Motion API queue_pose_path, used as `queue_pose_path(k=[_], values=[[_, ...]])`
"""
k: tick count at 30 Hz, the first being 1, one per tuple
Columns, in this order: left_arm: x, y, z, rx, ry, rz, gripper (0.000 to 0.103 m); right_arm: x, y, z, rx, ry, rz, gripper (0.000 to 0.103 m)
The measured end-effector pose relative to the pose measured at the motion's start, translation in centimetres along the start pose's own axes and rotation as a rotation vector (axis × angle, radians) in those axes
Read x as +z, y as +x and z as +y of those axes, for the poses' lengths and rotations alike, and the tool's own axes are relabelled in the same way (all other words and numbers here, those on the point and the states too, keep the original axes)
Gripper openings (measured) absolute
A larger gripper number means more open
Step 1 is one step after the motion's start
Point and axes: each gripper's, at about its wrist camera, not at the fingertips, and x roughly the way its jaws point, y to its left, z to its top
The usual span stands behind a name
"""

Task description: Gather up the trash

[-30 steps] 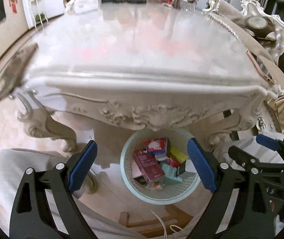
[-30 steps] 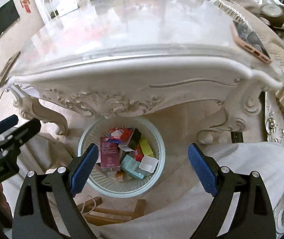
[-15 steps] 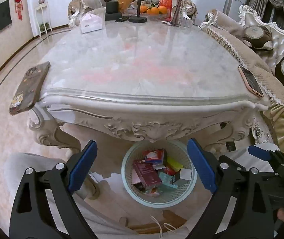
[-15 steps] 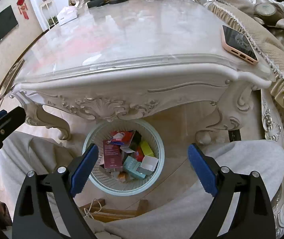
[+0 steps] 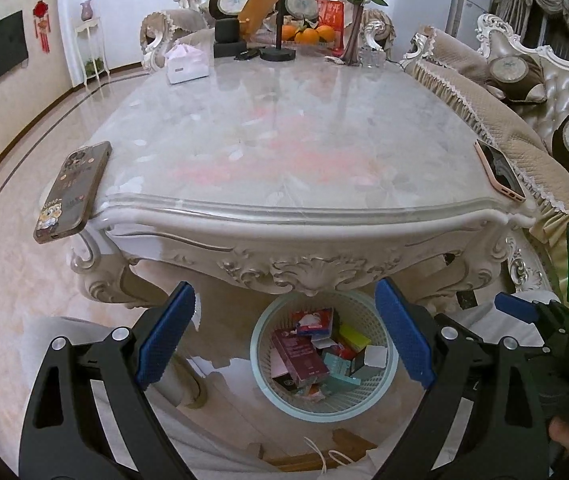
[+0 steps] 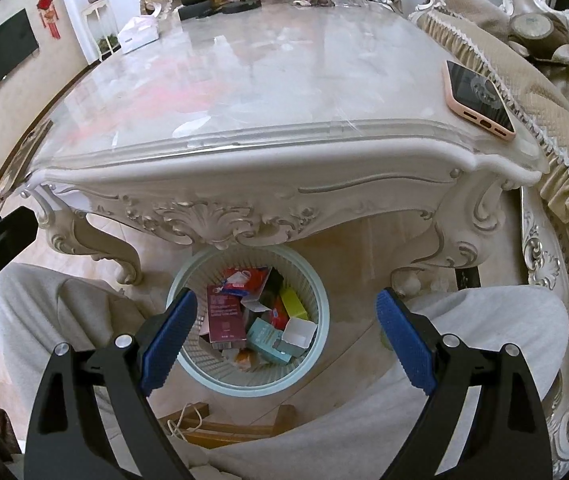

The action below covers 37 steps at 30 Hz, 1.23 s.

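Observation:
A pale green wastebasket [image 5: 384, 312] [image 6: 316, 280] stands on the floor under the near edge of the ornate table. It holds several small boxes and wrappers, among them a maroon box [image 5: 300, 356] [image 6: 224, 314] and a teal box [image 6: 266, 336]. My left gripper [image 5: 284, 332] hangs open above the basket with nothing between its blue pads. My right gripper [image 6: 284, 334] is open too, high over the same basket, and empty. The right gripper also shows at the right edge of the left wrist view [image 5: 524, 312].
The marble table [image 5: 284, 140] [image 6: 268, 80] carries a patterned phone [image 5: 72, 192] overhanging its left corner and a pink phone [image 5: 500, 170] [image 6: 478, 98] at its right. A tissue box [image 5: 186, 64], oranges, a stand and a vase stand at the far end. Grey trouser legs [image 6: 484, 344] flank the basket; sofas run along the right.
The left gripper has risen and tilted up, so more of the tabletop and far room now shows. The right view also tipped up slightly. Both grippers stayed open.

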Motion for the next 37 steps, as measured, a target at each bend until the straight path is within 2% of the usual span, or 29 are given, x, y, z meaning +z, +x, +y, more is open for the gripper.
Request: queue_pose_path(k=[12, 16, 21, 29, 34, 37], values=[[-0.1, -0.1, -0.3, -0.033, -0.005, -0.012, 0.089, 0.1, -0.1, 0.4, -0.023, -0.020, -0.015, 0.087], [-0.3, 0.0, -0.8, 0.012, 0.019, -0.015, 0.089, 0.0, 0.1, 0.6, -0.029, -0.026, -0.017, 0.087], [-0.6, 0.4, -1.2, -0.002, 0.030, 0.003, 0.089, 0.0, 0.3, 0.8, -0.036, -0.031, -0.015, 0.087], [-0.9, 0.4, -1.0, 0.041, 0.033, 0.000, 0.089, -0.1, 0.6, 1.0, -0.040, -0.033, -0.007, 0.087], [-0.9, 1.0, -0.7, -0.003, 0.026, 0.033, 0.089, 0.0, 0.7, 1.1, -0.040, -0.035, -0.006, 0.087], [-1.0, 1.3, -0.7, 0.002, 0.027, 0.042, 0.089, 0.0, 0.7, 1.1, -0.040, -0.033, -0.007, 0.087]])
